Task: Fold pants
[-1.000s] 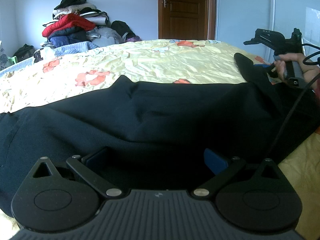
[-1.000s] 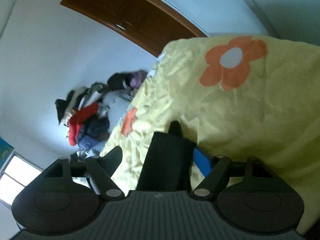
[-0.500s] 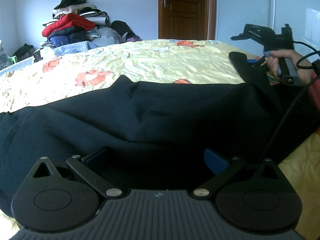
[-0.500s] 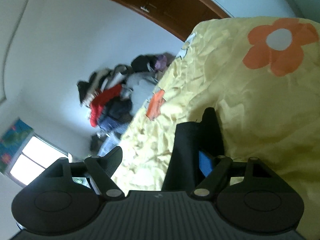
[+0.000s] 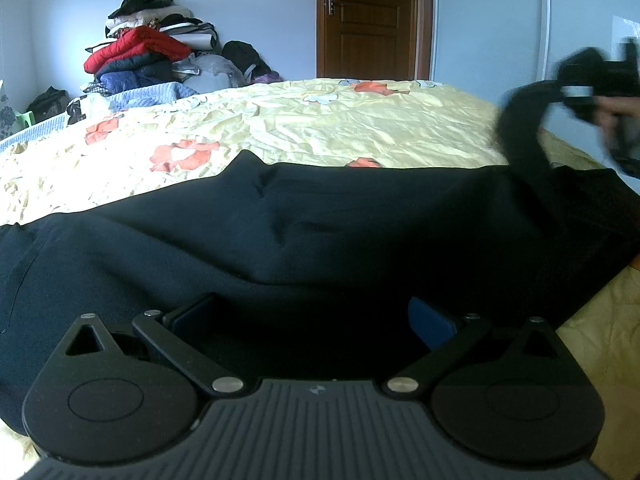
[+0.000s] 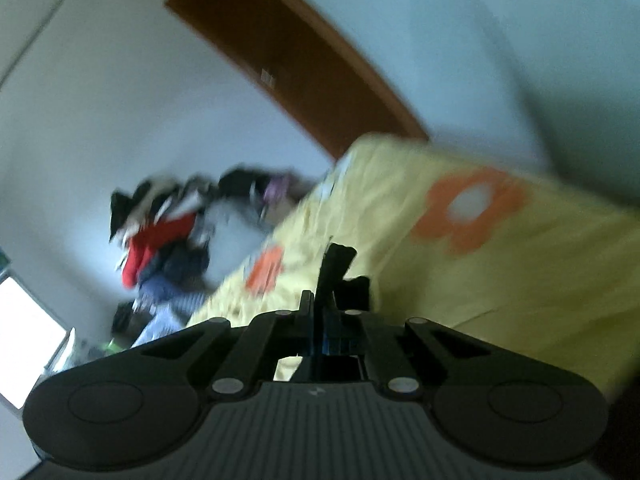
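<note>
Dark navy pants (image 5: 320, 240) lie spread across the yellow flowered bedsheet (image 5: 320, 124). My left gripper (image 5: 312, 316) is open, low over the near edge of the pants, with cloth between its fingers. My right gripper (image 6: 326, 320) is shut on a strip of the pants (image 6: 336, 264) and holds it up above the bed. In the left wrist view the right gripper (image 5: 592, 80) is blurred at the far right, with a lifted end of the pants (image 5: 520, 132) hanging from it.
A heap of clothes (image 5: 152, 56) is piled beyond the far left of the bed. A brown door (image 5: 368, 16) and a white wardrobe (image 5: 488, 32) stand behind the bed. The bed edge (image 5: 600, 332) is at the near right.
My right gripper has closed on the pants end and lifted it higher, moving fast. The left gripper and the rest of the pants have not moved.
</note>
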Tool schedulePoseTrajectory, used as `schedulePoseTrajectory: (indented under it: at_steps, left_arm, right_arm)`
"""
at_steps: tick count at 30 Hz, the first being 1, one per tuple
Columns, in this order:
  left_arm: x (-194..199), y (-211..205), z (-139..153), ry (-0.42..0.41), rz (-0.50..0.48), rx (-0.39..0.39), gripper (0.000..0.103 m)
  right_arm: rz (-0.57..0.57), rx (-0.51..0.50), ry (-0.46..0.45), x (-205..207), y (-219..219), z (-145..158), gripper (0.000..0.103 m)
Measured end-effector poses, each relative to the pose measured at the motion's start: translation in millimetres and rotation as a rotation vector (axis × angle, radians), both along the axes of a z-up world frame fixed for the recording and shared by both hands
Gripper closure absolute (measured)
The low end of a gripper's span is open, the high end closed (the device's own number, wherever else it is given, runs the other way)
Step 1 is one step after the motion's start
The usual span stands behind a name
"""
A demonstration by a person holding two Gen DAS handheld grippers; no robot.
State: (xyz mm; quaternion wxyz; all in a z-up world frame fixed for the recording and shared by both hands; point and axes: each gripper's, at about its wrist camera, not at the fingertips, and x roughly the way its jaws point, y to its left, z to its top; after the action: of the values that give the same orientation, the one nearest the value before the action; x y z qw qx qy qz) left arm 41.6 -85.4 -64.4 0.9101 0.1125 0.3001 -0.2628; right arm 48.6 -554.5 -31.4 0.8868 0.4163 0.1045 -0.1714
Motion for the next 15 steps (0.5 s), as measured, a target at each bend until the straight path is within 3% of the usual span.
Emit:
schedulePoseTrajectory:
  at_steps: [5,8,9,11,15]
  left_arm:
    - [0,0,0,0.000,0.000,-0.002,0.000]
    - [-3,0,5,-0.007,-0.002,0.007,0.006]
    - [-4,0,9,-0.003,-0.007,0.001,0.011]
    - [-3,1,23,0.009,-0.024,-0.047,0.009]
    - [7,-4,44,-0.024,0.011,-0.080,0.009]
  right_arm:
    - [-0.165,-0.095,0.002,-113,1,28,0.099]
    - [-0.190,-0.107,0.055,-149,1,28,0.099]
    - [-0.187,-0.107,0.077,-154,2,27,0.099]
    - [-0.175,-0.098,0.095,-156,3,25,0.099]
    - [-0.100,-0.075,0.036,-129,4,45,0.099]
